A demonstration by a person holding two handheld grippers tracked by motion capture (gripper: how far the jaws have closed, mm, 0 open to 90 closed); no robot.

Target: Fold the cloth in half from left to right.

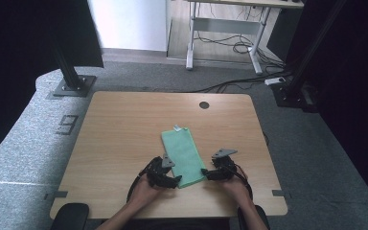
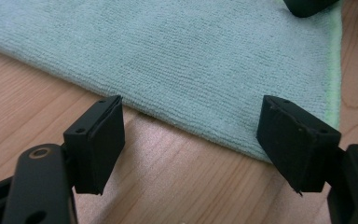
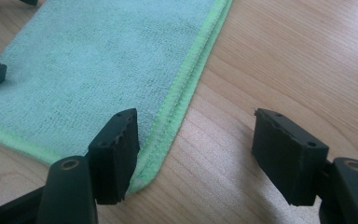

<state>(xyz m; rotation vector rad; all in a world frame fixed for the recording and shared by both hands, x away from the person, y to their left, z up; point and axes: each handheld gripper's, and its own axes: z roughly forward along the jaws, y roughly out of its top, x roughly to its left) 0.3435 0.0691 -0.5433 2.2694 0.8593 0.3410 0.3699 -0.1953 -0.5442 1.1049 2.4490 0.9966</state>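
Lying flat on the desk (image 1: pixel 115 139), the folded green cloth (image 1: pixel 183 155) sits slightly right of centre, its long axis running from the near edge away toward the far side, tilted a little leftward at the far end, where a small white tag (image 1: pixel 177 128) shows. Its near short end is the part within reach. The left hand-held gripper (image 1: pixel 171 180) stands at the near left corner of that end; in the left gripper view the folded edge of the cloth (image 2: pixel 182 60) crosses diagonally just ahead of the jaws, which stand wide apart and hold nothing. The right hand-held gripper (image 1: pixel 206 172) stands at the near right corner; in the right gripper view one jaw is over or just beside the stitched bright-green border (image 3: pixel 186 88) and the other over bare wood, likewise wide apart and empty. Whether that jaw touches the cloth cannot be told. Both are about equally near, one per corner, facing inward toward each other across the short end. In my judgement the next grasp turns on each taking its own corner; the layered hem on the right side may separate if pinched shallowly.
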